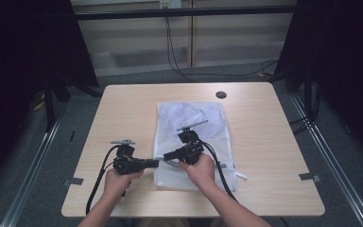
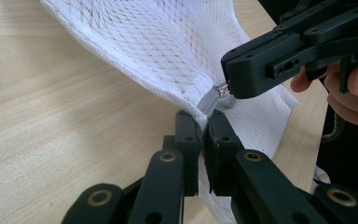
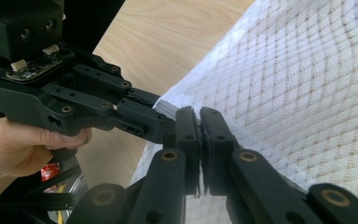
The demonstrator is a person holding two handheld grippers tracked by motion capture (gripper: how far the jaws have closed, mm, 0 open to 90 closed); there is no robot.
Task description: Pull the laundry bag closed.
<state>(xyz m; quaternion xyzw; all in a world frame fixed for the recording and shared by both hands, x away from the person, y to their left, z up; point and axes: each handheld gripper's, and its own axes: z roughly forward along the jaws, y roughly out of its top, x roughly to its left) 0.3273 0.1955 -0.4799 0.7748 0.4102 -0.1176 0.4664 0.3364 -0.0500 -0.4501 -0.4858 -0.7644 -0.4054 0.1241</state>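
White mesh bag pinched at its zip end by both claws, near the desk's front edge.

Left gripper (image 2: 204, 122) is clenched on the grey zip tape of the mesh bag (image 2: 168, 51), and the right gripper (image 3: 200, 122) is clenched on the same bag's edge just beside it, with the metal zip slider (image 2: 222, 90) at its tip in the left gripper view. Inside the bag, folded white fabric (image 1: 189, 113) shows through the netting toward the far end. The bag lies along the middle of the pale wood desk (image 1: 123, 109), whose far edge carries a dark round hole (image 1: 221, 94). Beyond it are grey floor, trailing black cables (image 1: 175, 61) and dark curtains on both sides.
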